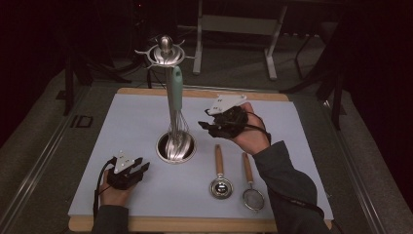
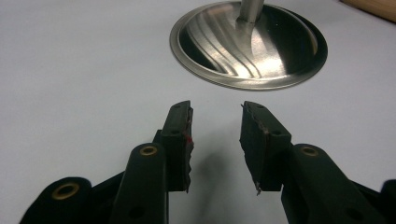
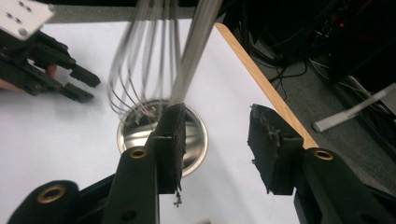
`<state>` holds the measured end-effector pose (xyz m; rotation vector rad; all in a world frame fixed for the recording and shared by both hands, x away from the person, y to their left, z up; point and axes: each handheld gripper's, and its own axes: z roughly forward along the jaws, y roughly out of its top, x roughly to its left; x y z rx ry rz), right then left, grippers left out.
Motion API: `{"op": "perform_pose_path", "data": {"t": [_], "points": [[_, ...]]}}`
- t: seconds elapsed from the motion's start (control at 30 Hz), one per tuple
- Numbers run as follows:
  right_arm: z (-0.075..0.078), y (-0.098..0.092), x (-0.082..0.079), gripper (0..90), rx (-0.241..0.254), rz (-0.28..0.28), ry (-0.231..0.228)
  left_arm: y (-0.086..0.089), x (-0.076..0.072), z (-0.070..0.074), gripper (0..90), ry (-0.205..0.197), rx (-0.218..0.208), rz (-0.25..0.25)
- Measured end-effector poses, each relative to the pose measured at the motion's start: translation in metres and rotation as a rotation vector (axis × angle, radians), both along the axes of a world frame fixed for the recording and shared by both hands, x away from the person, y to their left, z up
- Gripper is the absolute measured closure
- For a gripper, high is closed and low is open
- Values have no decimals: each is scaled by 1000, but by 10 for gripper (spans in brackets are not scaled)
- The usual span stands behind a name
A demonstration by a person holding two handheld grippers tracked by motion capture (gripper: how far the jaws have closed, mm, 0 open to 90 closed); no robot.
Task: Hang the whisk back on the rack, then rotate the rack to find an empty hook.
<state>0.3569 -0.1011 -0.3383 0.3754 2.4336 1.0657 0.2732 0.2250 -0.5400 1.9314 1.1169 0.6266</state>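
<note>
Two utensils lie just behind the right gripper (image 1: 207, 126), whose jaws gape wide and hold nothing; the whisk (image 1: 176, 114) hangs on the stand (image 1: 166, 51) straight ahead of it. Best to square the pads on the handle before closing. Left gripper (image 1: 141, 167) rests open, empty, near the stand's base (image 2: 248, 44).

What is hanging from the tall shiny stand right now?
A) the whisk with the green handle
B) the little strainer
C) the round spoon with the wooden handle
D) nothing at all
A: the whisk hangs by its green handle from the top of the stand, wires down over the round base, while the strainer and the wooden-handled spoon lie flat on the mat.
</note>
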Motion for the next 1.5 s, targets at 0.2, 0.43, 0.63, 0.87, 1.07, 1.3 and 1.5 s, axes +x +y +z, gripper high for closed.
{"op": "perform_pose_path", "data": {"t": [0.2,0.43,0.63,0.87,1.07,1.3,1.5], "points": [[-8,-14,0,570,-2,-38,10,-1,-1,0,642,-7,9,0],[-23,-30,3,572,29,-76,55,0,0,0,637,-3,0,12],[-38,-37,6,572,51,-102,89,0,0,0,640,-3,-2,19],[-49,-49,5,561,68,-136,118,-3,-1,0,660,-6,26,4],[-61,-63,6,568,65,-158,137,2,1,1,663,5,-13,32],[-78,-78,4,585,63,-178,154,5,-2,10,674,-5,-113,35],[-93,-90,2,586,65,-219,173,6,-3,29,709,-46,-194,22]]}}
